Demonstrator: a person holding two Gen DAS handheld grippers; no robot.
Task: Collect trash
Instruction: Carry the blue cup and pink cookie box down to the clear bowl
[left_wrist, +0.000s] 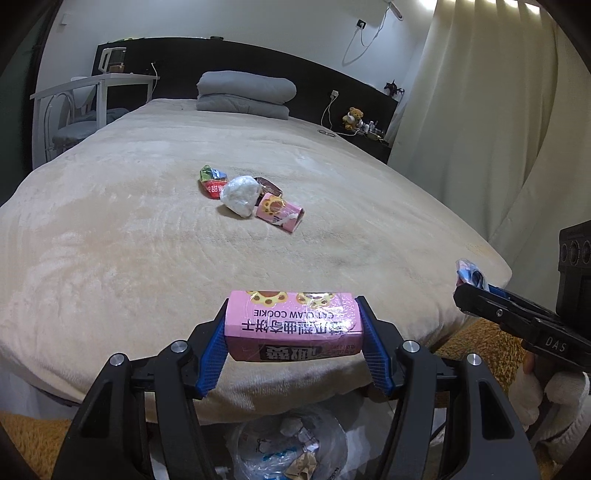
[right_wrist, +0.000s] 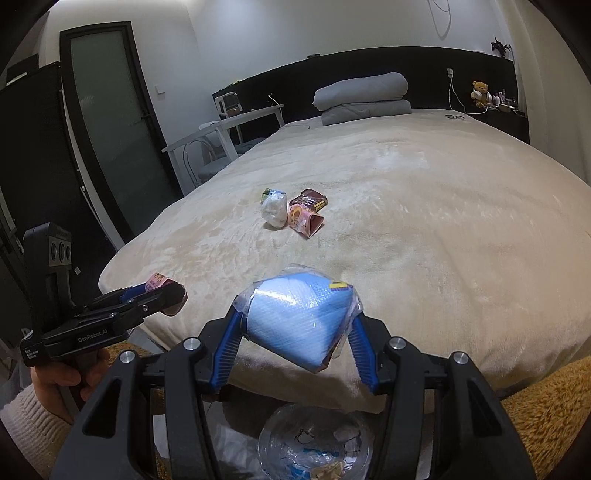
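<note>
My left gripper (left_wrist: 293, 325) is clamped on a pink cookie box (left_wrist: 291, 323), blue pads pressing its two short ends, so the box's long axis runs from 9 to 3 o'clock across my fingers. My right gripper (right_wrist: 298, 325) is closed around a pale blue tissue pack (right_wrist: 297, 319) in crinkled clear film, held tilted with one corner pointing down.

What matters for the next move: the trash bag (right_wrist: 314, 446) sits on the floor at 6 o'clock under both tools, just past the foot of the bed (left_wrist: 110, 240). Its mouth looks open, with scraps already inside. Both loads hang over the mattress edge, close to above it. I judge the right one nearer to directly overhead, so it could let go first.

The box is stiff printed card, flat-sided, glossy with tape; it should drop cleanly. The tissue pack is soft and squashy, its loose film flaring past my pads, and might cling.

More rubbish waits at 12 o'clock, mid-bed on the plush beige blanket: a second pink box (left_wrist: 279, 213), a crumpled white wad (left_wrist: 240, 195), a brown packet (left_wrist: 268, 185) and a red-and-green wrapper (left_wrist: 212, 180), all touching in one clump.
</note>
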